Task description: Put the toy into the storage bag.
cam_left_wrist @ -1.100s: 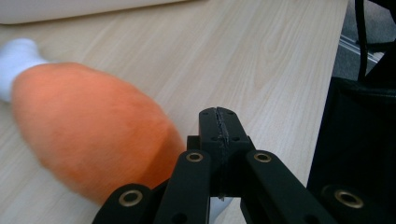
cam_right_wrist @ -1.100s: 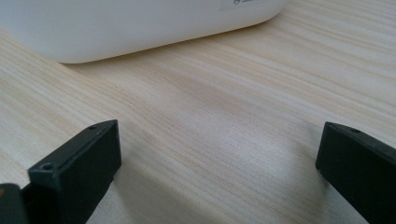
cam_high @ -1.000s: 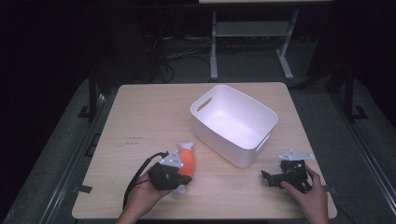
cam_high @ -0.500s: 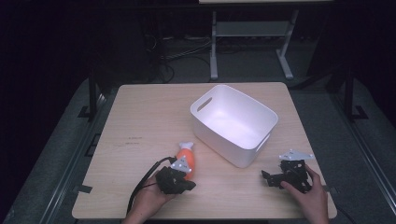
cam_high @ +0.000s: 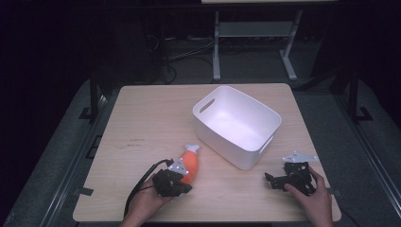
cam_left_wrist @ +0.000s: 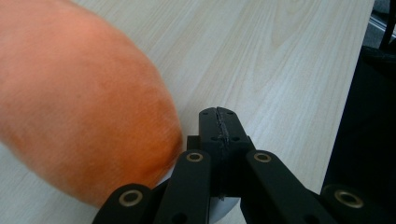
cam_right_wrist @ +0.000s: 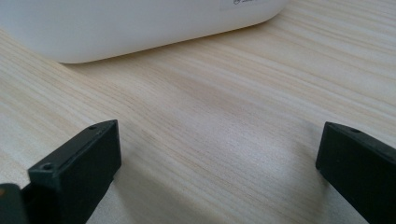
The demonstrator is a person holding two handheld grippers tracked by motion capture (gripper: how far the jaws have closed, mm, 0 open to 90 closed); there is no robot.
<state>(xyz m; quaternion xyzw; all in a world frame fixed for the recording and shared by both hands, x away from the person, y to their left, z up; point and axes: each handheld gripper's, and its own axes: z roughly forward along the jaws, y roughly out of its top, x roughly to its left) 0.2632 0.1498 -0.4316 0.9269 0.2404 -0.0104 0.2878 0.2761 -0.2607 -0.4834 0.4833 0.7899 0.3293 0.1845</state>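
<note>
An orange plush toy (cam_high: 191, 163) with a white tip lies on the wooden table (cam_high: 151, 118), near the front and left of the middle. My left gripper (cam_high: 188, 187) sits low just in front of it and points right. In the left gripper view its jaws (cam_left_wrist: 219, 116) are pressed together with nothing between them, and the orange toy (cam_left_wrist: 79, 107) bulges close on the left. At the front right my right gripper (cam_high: 270, 181) rests on the table and points left. Its jaws (cam_right_wrist: 219, 140) stand wide apart over bare wood.
A white plastic bin (cam_high: 227, 146) with handle slots stands right of the table's middle, open and empty; its lower wall (cam_right_wrist: 140, 23) lies just ahead of the right gripper. A cable trails from the left gripper to the front edge. Dark floor and a metal stand lie behind.
The left hand and its gripper have slid slightly toward the front edge, beside the toy. The toy, the bin and the right gripper have stayed put.
</note>
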